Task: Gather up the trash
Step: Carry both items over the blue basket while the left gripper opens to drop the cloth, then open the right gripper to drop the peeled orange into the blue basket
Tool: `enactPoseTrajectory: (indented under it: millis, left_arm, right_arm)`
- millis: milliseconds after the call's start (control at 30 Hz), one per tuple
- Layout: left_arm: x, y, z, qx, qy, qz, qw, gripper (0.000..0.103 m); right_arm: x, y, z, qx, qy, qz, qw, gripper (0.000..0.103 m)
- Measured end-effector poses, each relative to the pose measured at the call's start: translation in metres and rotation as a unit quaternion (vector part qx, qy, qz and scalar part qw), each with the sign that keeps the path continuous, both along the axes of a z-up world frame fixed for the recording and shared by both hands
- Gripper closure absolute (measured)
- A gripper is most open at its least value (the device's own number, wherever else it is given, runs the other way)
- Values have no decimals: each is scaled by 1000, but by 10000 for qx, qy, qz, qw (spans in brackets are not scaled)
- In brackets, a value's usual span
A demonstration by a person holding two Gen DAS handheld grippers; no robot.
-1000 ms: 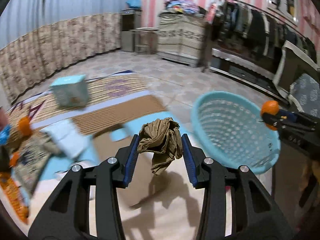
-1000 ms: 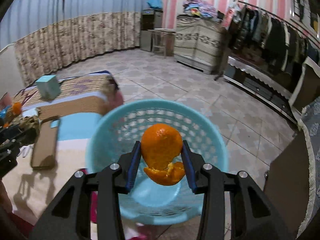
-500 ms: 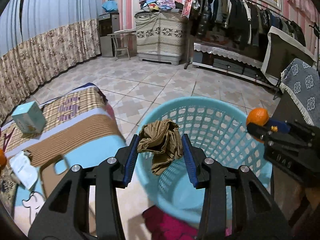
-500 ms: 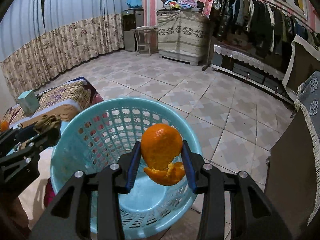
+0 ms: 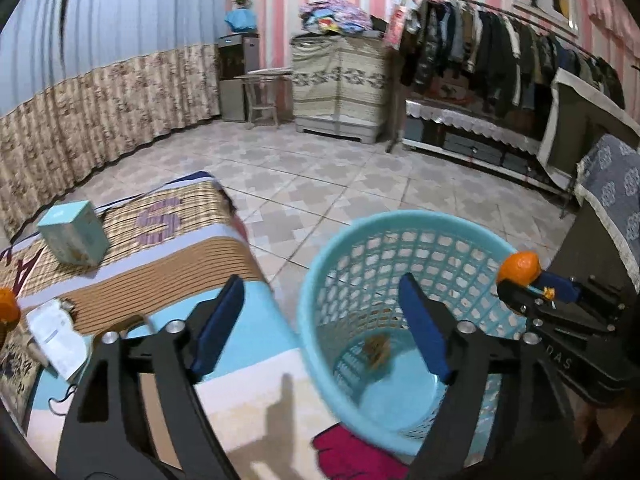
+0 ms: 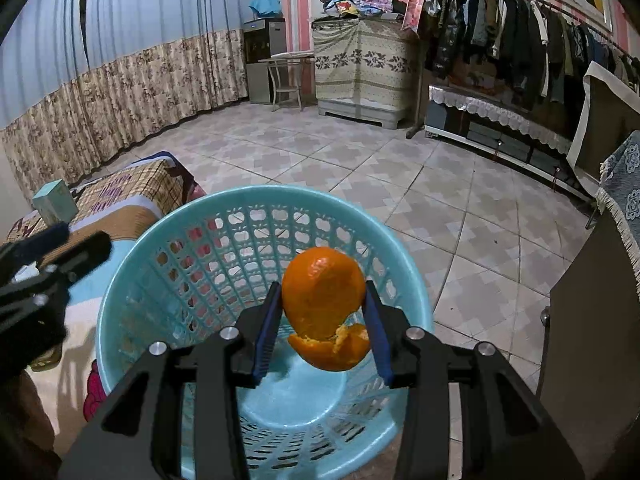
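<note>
A light blue plastic basket (image 5: pixel 310 300) stands on the floor beside the bed. My left gripper (image 5: pixel 320 284) hovers over its near rim with its jaws opening and nothing between the blue pads. A crumpled brown wad (image 5: pixel 378 350), blurred, is down inside the basket near its bottom. My right gripper (image 6: pixel 322 292) is shut on an orange peel (image 6: pixel 324 280) and hangs above the basket (image 6: pixel 260 192). In the left wrist view the orange peel (image 5: pixel 519 267) shows over the basket's right rim. My left gripper (image 6: pixel 52 248) appears at the left edge of the right wrist view.
A bed with a striped blanket (image 5: pixel 160 256) carries a teal box (image 5: pixel 74 238), white paper (image 5: pixel 54 332) and an orange piece (image 5: pixel 6 310) at the left edge. A red cloth (image 5: pixel 352 452) lies by the basket. A dark cabinet (image 6: pixel 592 340) stands right; tiled floor lies beyond.
My left jaws have spread wide and the brown wad has left them and dropped into the basket. The right gripper still grips the peel, a little lower over the basket.
</note>
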State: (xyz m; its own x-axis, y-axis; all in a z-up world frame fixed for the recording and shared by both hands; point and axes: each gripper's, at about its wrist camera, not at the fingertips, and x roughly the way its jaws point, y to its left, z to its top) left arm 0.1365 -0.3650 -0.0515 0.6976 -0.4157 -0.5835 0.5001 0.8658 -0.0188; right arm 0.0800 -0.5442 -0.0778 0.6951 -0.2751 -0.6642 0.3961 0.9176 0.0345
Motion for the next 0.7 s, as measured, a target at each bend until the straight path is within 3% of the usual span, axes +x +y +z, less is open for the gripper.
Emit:
enactPoseTrajectory:
  millis: [467, 567, 700]
  left_arm:
    - [-8, 37, 6, 20, -191, 369, 9991, 10]
    - [-10, 45, 11, 93, -276, 411, 9987, 8]
    - [-13, 63, 19, 71, -339, 490, 9982, 7]
  right_arm:
    - [10, 16, -8, -16, -22, -36, 10000, 58]
    - [8, 17, -4, -88, -140, -226, 9996, 27]
    - [4, 26, 10, -320, -239, -336, 9986, 19]
